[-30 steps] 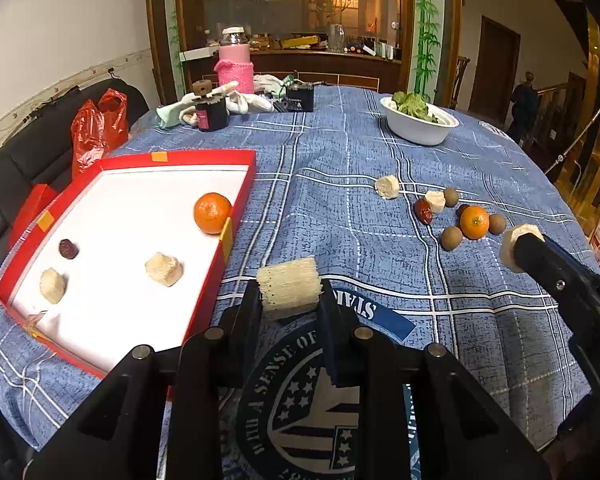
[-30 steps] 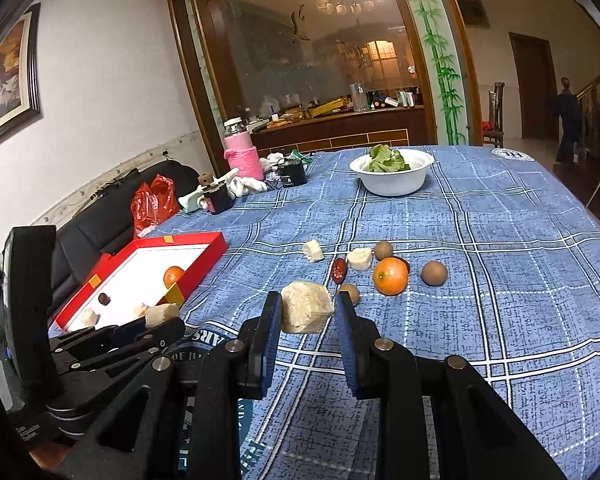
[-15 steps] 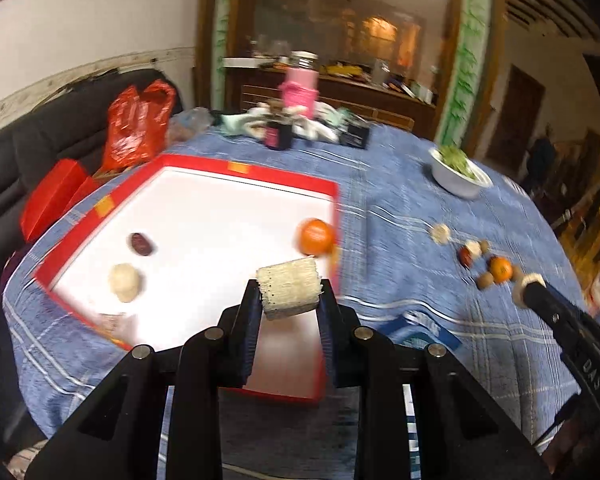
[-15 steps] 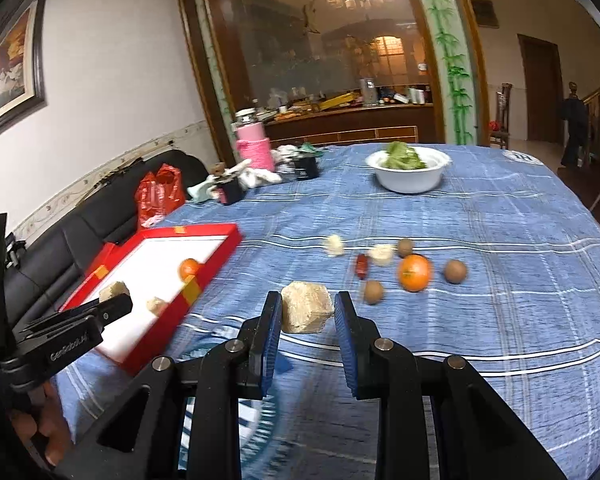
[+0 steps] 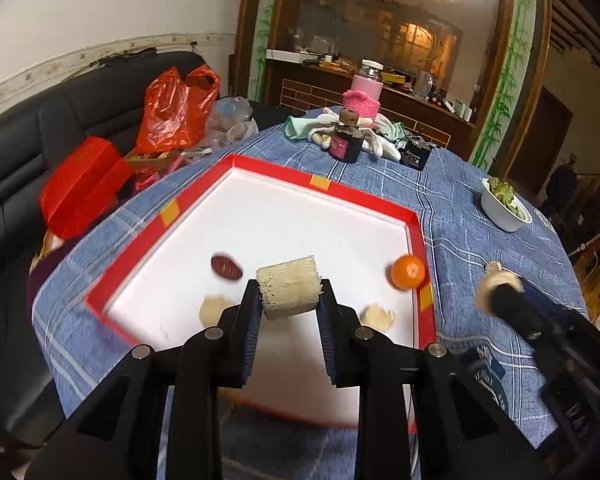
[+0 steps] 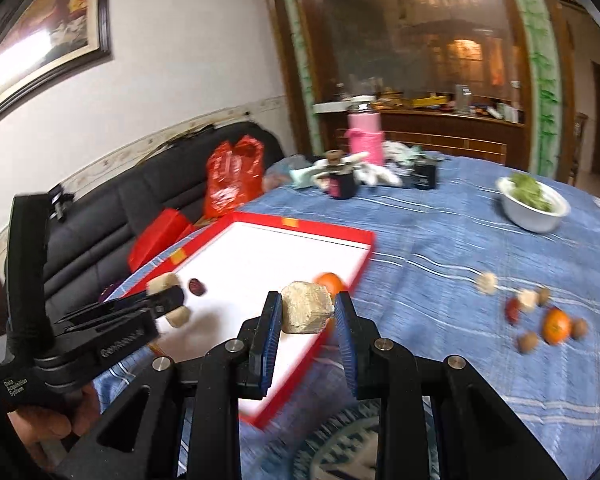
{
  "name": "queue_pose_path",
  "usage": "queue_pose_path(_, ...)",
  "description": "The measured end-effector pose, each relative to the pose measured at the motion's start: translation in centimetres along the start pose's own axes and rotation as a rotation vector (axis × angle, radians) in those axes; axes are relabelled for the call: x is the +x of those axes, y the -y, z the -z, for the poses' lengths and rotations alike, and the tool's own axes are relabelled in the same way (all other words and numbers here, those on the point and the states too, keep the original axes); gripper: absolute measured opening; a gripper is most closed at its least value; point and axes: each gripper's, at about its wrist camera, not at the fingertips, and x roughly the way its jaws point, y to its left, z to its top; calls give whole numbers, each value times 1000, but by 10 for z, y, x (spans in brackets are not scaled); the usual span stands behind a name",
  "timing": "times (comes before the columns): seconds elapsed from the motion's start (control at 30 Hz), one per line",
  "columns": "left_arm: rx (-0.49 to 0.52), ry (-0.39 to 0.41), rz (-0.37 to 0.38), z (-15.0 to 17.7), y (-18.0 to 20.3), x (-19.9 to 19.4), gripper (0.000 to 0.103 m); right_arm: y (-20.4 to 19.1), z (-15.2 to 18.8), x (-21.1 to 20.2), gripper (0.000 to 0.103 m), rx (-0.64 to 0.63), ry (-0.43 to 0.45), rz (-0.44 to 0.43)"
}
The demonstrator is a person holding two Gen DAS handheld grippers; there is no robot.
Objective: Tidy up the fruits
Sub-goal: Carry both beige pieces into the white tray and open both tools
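My left gripper (image 5: 289, 294) is shut on a pale ridged sugarcane chunk (image 5: 290, 286) and holds it above the white floor of the red-rimmed tray (image 5: 332, 190). In the tray lie an orange (image 5: 408, 272), a red date (image 5: 226, 267) and two pale chunks (image 5: 377, 316). My right gripper (image 6: 306, 316) is shut on a beige chunk (image 6: 307, 313) above the tray's right rim (image 6: 352, 276). It shows at the right of the left wrist view (image 5: 500, 292). Loose fruits lie on the cloth: an orange (image 6: 556, 326), a date (image 6: 512, 311), brown round fruits (image 6: 527, 342) and pale chunks (image 6: 487, 281).
A white bowl of greens (image 6: 534, 204) stands at the far right. A pink flask (image 5: 366, 90), a dark jar (image 5: 344, 144), gloves and a black box (image 5: 416, 154) crowd the far edge. Red bags (image 5: 176, 108) lie on the black sofa at left.
Both grippers have swung left with their chunks: the left one from over the cloth to above the tray, the right one to the tray's right rim.
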Motion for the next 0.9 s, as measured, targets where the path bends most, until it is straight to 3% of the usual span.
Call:
queue_pose_path(0.17, 32, -56, -5, -8, 3, 21, 25, -14, -18, 44, 27, -8, -54, -56)
queue_pose_path(0.4, 51, -147, -13, 10, 6, 37, 25, -15, -26, 98, 27, -1, -147, -83)
queue_pose_path(0.9, 26, -189, -49, 9, -3, 53, 25, -6, -25, 140, 27, -4, -234, -74)
